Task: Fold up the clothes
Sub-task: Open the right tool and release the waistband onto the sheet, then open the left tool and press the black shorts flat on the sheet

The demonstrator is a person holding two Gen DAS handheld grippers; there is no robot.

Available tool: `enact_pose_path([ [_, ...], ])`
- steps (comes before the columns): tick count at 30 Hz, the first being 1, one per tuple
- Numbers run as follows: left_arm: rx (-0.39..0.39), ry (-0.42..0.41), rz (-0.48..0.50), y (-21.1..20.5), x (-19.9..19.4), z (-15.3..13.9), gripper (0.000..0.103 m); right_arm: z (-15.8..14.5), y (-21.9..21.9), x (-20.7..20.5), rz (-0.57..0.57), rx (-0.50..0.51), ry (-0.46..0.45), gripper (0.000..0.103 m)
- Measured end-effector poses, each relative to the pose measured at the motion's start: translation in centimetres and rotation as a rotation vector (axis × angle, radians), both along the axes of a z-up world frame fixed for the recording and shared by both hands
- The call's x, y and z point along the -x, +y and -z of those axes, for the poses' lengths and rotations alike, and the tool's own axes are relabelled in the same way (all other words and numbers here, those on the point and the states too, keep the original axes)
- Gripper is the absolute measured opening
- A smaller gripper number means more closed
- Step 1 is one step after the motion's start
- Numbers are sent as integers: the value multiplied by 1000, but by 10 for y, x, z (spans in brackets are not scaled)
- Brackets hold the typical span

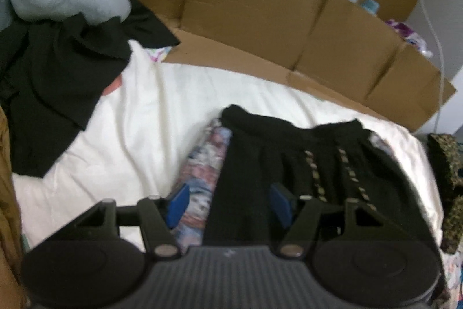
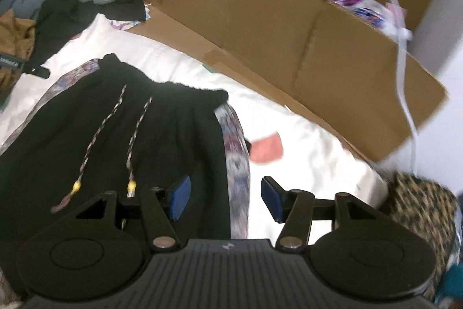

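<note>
Black knit shorts (image 2: 115,135) with patterned side stripes and braided, bead-tipped drawstrings (image 2: 136,141) lie flat on the white bed sheet (image 2: 303,152), just ahead of both grippers. Left gripper (image 1: 228,207) and right gripper (image 2: 225,197) hover released, blue pads apart, grasping nothing.

No text or label is sharp enough to read anywhere.

Bare white sheet (image 1: 144,118) lies open left of the black garment (image 1: 277,158); cardboard wall (image 1: 260,13) blocks beyond, seemingly close.
</note>
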State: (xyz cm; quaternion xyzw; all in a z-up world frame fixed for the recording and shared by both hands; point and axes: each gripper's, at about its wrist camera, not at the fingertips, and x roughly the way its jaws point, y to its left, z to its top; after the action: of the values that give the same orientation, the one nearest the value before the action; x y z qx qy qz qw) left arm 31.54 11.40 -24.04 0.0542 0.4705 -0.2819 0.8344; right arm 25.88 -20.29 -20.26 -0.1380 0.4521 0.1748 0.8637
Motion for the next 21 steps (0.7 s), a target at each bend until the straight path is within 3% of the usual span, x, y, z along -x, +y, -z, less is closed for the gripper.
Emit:
enact_pose_path([
  [5,56,37,13,-11,44,-15,65,-11,-52,65,106,-13,8,61],
  [8,49,50,50,-17,76,-20,65,-7,-78,103,180,-15,11,61],
  [16,-99,150,343,-57,148,-15,67,39,-115,193,323,-72,41,61],
  [21,-162,175,428,-87,170,-12,67,84,-126,223,400,-147,111,59],
])
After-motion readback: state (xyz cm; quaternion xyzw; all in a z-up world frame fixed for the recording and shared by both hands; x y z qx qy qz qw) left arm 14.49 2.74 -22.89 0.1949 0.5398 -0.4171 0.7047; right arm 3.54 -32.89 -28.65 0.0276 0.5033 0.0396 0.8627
